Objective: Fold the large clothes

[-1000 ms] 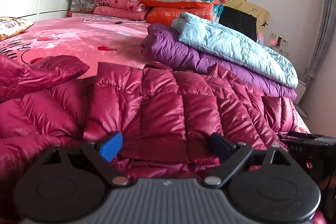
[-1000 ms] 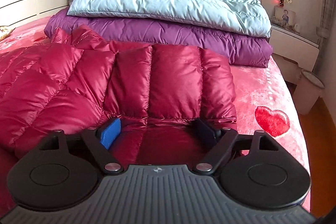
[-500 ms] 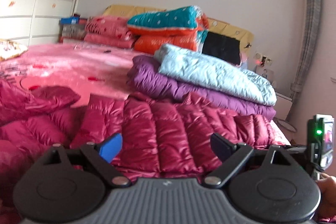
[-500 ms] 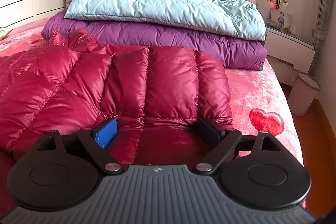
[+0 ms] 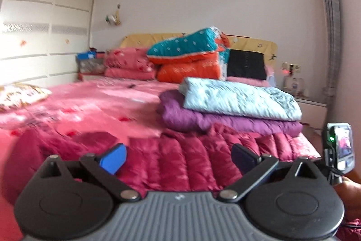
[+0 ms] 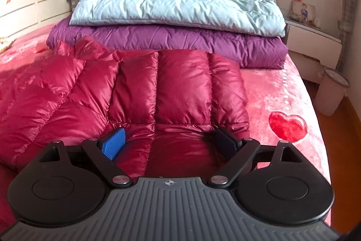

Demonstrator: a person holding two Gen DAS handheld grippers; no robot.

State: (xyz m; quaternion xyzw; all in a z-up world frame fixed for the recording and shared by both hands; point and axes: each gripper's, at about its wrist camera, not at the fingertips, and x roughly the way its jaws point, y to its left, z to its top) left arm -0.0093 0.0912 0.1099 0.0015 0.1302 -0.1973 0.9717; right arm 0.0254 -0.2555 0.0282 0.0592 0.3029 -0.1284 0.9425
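A shiny crimson down jacket (image 5: pixel 203 143) (image 6: pixel 176 87) lies spread on the bed, one sleeve out to the left. My left gripper (image 5: pixel 179 158) hovers above the jacket's near part; its jaws are opening and nothing is between them. My right gripper (image 6: pixel 169 142) stands open and low over the jacket's near right edge, whose fabric lies between the wide-set pads without being pinched. Behind the jacket sit a folded purple jacket (image 6: pixel 180 42) (image 5: pixel 225 119) and, on top of it, a folded light blue one (image 6: pixel 176 6) (image 5: pixel 239 98).
The pink bedspread (image 6: pixel 282 92) shows to the right and far left. Stacked quilts (image 5: pixel 189 55) and pillows line the headboard. A nightstand (image 6: pixel 313 42) and a waste bin (image 6: pixel 331 94) stand right of the bed; a white wardrobe (image 5: pixel 45 26) fills the left wall.
My left gripper has lifted off the jacket and tipped up, so more wall shows, and its jaws stand a little wider. The right gripper has stayed put.
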